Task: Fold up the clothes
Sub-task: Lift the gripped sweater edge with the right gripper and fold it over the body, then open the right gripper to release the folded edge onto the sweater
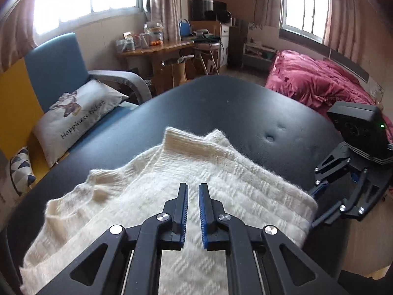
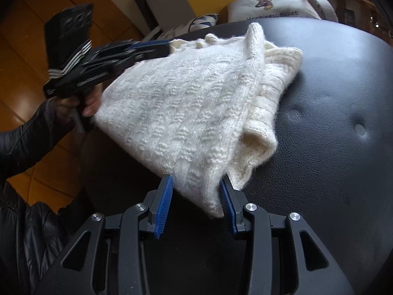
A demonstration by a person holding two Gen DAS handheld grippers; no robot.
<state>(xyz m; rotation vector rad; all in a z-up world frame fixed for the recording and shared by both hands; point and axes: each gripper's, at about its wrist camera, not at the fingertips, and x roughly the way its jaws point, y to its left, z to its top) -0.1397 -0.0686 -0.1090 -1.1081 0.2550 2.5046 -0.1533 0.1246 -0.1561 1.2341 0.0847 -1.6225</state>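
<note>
1. A white knitted sweater (image 2: 186, 103) lies folded over on the black padded desk (image 2: 343, 123), with one corner hanging over the near edge.
2. The left tool (image 1: 193, 211) is seen in its own view with the jaws almost shut and only a narrow gap between the blue pads; nothing is visible in that gap. In the right wrist view the left tool (image 2: 157, 45) is blurred at the far left edge of the sweater, and it cannot be told whether that edge is gripped or only touched.
3. The right tool (image 2: 195, 205) is part open. The near corner of the sweater lies between its blue pads, close against the right pad, but it is not clamped.
4. No earlier picture is supplied, so no travel of the jaws is stated.
5. Handling, as judged: the knit is soft, limp and fairly thick, with a fuzzy surface. It is expected to sag wherever it is left unsupported, and stacked layers may slide over one another.
6. Recommended hold: the ribbed hem or a folded edge is taken, with all layers gathered between the pads. A single loose loop is avoided, because the open stitches can snag on the ridged pads.
7. The smooth desk surface offers little friction, so the garment may slip when pulled.
</note>
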